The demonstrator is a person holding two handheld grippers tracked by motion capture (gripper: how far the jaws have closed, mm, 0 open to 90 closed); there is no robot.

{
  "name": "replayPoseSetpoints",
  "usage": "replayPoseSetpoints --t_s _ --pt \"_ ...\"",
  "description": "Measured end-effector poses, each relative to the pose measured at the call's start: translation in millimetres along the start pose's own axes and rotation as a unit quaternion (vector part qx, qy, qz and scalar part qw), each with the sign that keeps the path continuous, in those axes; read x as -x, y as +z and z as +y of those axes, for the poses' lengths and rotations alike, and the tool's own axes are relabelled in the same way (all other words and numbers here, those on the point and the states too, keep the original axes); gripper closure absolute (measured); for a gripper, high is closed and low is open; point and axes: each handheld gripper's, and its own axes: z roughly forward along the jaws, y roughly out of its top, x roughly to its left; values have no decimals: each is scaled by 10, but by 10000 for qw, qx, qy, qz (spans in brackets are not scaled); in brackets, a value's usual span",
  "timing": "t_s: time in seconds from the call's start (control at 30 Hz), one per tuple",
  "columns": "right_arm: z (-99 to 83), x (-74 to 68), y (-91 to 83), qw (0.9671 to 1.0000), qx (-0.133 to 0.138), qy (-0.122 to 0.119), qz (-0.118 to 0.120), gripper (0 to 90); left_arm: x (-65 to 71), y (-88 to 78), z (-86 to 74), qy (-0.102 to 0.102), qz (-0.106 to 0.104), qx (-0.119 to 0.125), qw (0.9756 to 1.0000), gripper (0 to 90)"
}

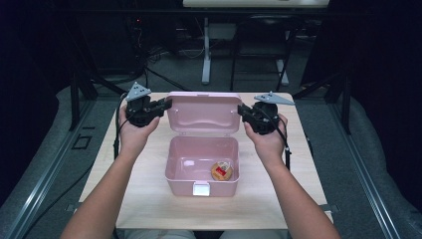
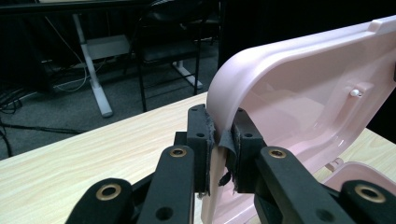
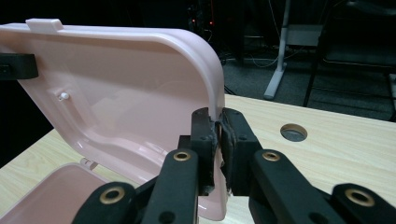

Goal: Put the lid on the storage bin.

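A pink plastic box [image 1: 201, 185] stands open on the table, its lid [image 1: 204, 112] raised upright behind it. Inside, at the right front, lies a round wrapped snack [image 1: 222, 171] with a red label. My left gripper [image 1: 166, 104] pinches the lid's left side edge; in the left gripper view the lid [image 2: 303, 88] rim sits between the pads of that gripper [image 2: 222, 123]. My right gripper [image 1: 241, 110] clamps the lid's right side edge. In the right gripper view the lid [image 3: 130, 84] rim is squeezed between the jaws of that gripper [image 3: 218, 122].
The box has a white latch [image 1: 201, 188] on its front wall. The light wooden table [image 1: 149, 199] has a round cable hole [image 3: 293, 132] near its far right corner. Dark floor, desk legs and cables lie beyond the table's far edge.
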Motion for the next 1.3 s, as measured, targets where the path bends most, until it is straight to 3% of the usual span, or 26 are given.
replayPoseSetpoints --t_s 0.87,1.3 --pt "14 -31 -97 9998 87 -55 157 791 48 -86 -25 2 -170 103 9998 767" --pt "35 -46 -156 9994 148 -80 295 753 78 -140 -19 -35 -319 53 9995 675"
